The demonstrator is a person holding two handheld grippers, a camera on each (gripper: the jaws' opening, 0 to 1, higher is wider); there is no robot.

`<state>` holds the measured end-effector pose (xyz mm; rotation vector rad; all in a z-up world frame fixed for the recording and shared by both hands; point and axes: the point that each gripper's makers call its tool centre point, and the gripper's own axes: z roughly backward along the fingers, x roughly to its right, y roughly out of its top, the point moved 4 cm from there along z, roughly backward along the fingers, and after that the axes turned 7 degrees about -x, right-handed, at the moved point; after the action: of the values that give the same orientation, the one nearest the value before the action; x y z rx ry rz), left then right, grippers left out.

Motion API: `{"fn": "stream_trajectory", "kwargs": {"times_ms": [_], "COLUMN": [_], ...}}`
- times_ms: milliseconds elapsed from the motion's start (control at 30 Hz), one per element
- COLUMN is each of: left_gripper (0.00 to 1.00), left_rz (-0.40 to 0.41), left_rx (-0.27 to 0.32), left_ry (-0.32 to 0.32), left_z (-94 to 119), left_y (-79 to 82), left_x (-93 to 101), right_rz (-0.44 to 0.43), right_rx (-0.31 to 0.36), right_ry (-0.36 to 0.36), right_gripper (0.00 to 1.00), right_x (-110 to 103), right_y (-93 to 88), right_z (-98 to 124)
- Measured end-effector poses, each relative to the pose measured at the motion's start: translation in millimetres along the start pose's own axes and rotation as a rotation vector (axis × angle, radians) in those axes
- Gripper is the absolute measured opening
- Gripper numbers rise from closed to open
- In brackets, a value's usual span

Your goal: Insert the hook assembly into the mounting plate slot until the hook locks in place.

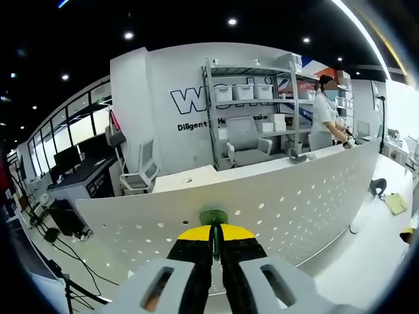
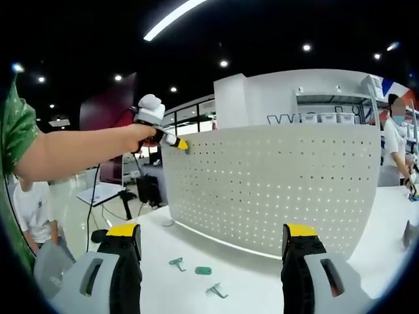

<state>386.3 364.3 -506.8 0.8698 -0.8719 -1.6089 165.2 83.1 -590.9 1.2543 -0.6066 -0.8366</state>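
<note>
Left gripper (image 1: 215,241) pinching a green hook (image 1: 213,218) against the pegboard (image 1: 288,196), right gripper (image 2: 213,243) spreading wide, spare hooks (image 2: 196,269) lying on the table (image 2: 249,281).

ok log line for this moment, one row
left gripper: shut on green hook, at pegboard | right gripper: open | spare hooks on table

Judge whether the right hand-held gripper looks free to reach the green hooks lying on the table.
Probably yes: the right hand-held gripper is open, and the green hooks lie on bare table ahead of it, nothing between.
</note>
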Motion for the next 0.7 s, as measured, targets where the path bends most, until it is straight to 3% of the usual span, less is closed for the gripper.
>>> {"fn": "stream_trajectory", "kwargs": {"times_ms": [700], "left_gripper": [0.03], "left_rz": [0.001], "left_rx": [-0.010], "left_ry": [0.003], "left_z": [-3.1], "left_y": [-5.4], "left_x": [1.5], "right_rz": [0.000], "right_rx": [-0.002], "right_ry": [-0.005], "right_gripper": [0.90], "right_x": [0.9], "right_y": [-0.5], "right_z": [-0.1]}}
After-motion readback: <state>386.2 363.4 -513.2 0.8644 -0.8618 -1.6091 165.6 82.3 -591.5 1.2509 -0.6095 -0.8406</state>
